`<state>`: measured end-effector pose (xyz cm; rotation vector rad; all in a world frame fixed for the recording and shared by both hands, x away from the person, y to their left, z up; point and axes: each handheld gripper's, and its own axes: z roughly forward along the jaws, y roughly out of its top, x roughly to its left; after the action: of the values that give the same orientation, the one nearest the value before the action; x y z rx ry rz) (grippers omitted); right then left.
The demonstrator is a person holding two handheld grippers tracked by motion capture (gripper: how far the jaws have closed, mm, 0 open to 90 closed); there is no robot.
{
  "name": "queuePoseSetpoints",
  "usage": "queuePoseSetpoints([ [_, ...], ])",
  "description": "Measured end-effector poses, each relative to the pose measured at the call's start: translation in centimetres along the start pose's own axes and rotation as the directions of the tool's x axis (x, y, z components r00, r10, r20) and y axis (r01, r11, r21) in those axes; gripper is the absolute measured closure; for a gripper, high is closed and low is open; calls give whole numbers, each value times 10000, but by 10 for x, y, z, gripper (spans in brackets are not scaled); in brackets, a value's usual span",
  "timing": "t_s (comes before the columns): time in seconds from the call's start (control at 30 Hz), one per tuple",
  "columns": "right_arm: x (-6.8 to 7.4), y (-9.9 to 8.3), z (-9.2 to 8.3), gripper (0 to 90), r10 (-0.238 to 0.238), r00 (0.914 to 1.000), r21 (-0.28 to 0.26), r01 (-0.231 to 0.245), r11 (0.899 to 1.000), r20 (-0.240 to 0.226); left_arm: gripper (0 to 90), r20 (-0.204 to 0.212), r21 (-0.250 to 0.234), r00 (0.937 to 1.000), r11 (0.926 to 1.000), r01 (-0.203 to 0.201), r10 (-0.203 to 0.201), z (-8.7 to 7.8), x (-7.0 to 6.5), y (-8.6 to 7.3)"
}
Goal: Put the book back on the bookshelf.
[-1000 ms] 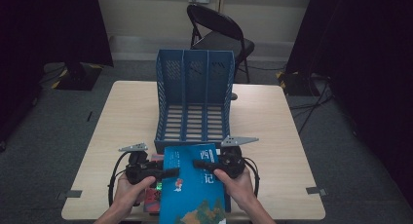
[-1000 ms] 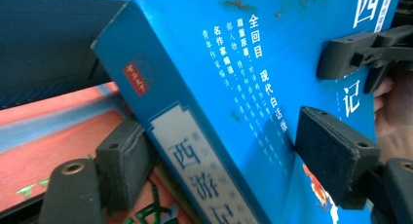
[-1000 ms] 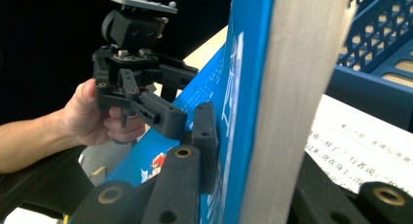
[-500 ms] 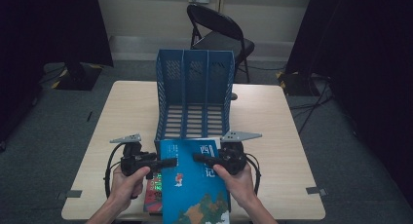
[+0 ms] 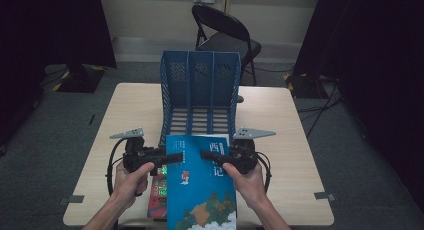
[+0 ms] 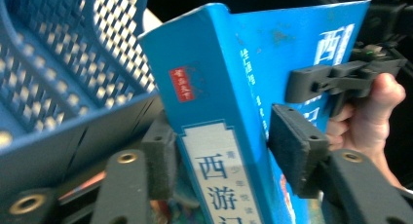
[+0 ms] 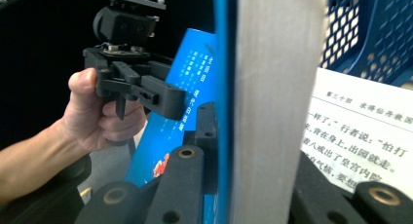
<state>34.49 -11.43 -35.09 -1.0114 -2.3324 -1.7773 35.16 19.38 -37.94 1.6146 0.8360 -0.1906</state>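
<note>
My left gripper (image 6: 221, 160) has just been closing its jaws around the spine of the blue book (image 5: 200, 185), pads at its covers. My right gripper (image 7: 253, 151) is clamped on the book's page edge. The book hangs between my fingers, the blue file rack (image 5: 200, 97) just beyond them.

Black grippers (image 5: 172, 157), grey triangular plates (image 5: 253, 133)

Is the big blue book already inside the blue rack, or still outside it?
Outside. The blue book is held in front of the rack by the left gripper and right gripper; the rack's three slots look empty.
</note>
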Motion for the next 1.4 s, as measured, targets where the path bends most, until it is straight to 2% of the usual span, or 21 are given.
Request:
queuePoseSetpoints([
  [0.13,3,6,-9,808,-80,10000,-349,78,9994,-57,521,-82,63,9987,9987,-504,505,-1,-12,13],
  [0.27,6,12,-12,808,-210,9997,-469,214,9987,86,532,-91,-60,9990,9990,-432,431,0,-14,19],
  [0.37,7,16,-11,809,-307,9994,-548,314,9980,145,538,-132,-247,9986,9983,-522,519,-2,-15,24],
  [0.47,12,24,-12,810,-561,9983,-746,573,9956,180,558,-149,-488,9967,9955,-807,800,-7,-19,34],
  [0.5,16,27,-12,810,-826,9963,-816,843,9931,246,564,-155,-580,9960,9943,-891,884,-9,-21,36],
  [0.63,24,38,-14,810,-1284,9914,-1227,1305,9838,248,588,-238,-953,9878,9832,-1556,1541,-18,-32,51],
  [0.7,27,42,-15,809,-1530,9881,-1491,1535,9768,149,598,-263,-1002,9802,9751,-1977,1961,-24,-38,56],
  [0.77,27,40,-13,809,-1786,9839,-1682,1763,9699,15,597,-421,-809,9757,9726,-2177,2149,-25,-42,54],
  [0.83,20,33,-10,806,-1630,9858,-1555,1549,9756,-405,593,-566,-837,9695,9665,-2428,2386,-25,-46,48],
  [0.87,20,33,-10,806,-1630,9858,-1555,1549,9756,-405,593,-531,-889,9665,9628,-2552,2512,-25,-47,46],
  [0.9,20,32,-11,807,-1628,9852,-1575,1528,9756,-529,592,-412,-936,9692,9648,-2456,2427,-23,-47,46],
  [0.93,20,32,-11,807,-1669,9843,-1597,1561,9748,-569,588,-415,-774,9670,9642,-2538,2512,-19,-48,45],
  [1.0,26,32,-11,807,-1879,9800,-1476,1768,9731,-650,555,-185,-503,9703,9690,-2419,2413,-11,-49,46],
  [1.1,32,34,-12,807,-2191,9740,-1296,2103,9690,-573,545,2,-630,9648,9629,-2625,2631,-9,-51,46],
  [1.23,31,37,-10,807,-2225,9739,-1277,2153,9682,-454,578,-179,-648,9609,9587,-2770,2765,-9,-51,51],
  [1.27,30,40,-9,806,-2233,9741,-1421,2163,9659,-347,595,-191,-616,9566,9546,-2916,2909,-10,-52,53],
  [1.3,30,42,-9,805,-2271,9732,-1487,2196,9642,-351,601,-260,-719,9480,9453,-3183,3173,-10,-53,53],
  [1.33,30,44,-9,805,-2323,9719,-1542,2240,9623,-383,602,-325,-826,9364,9328,-3508,3493,-10,-55,54],
  [1.4,30,44,-10,804,-2639,9639,-1776,2538,9508,-358,602,-630,-776,9111,9081,-4114,4074,-12,-60,55],
])
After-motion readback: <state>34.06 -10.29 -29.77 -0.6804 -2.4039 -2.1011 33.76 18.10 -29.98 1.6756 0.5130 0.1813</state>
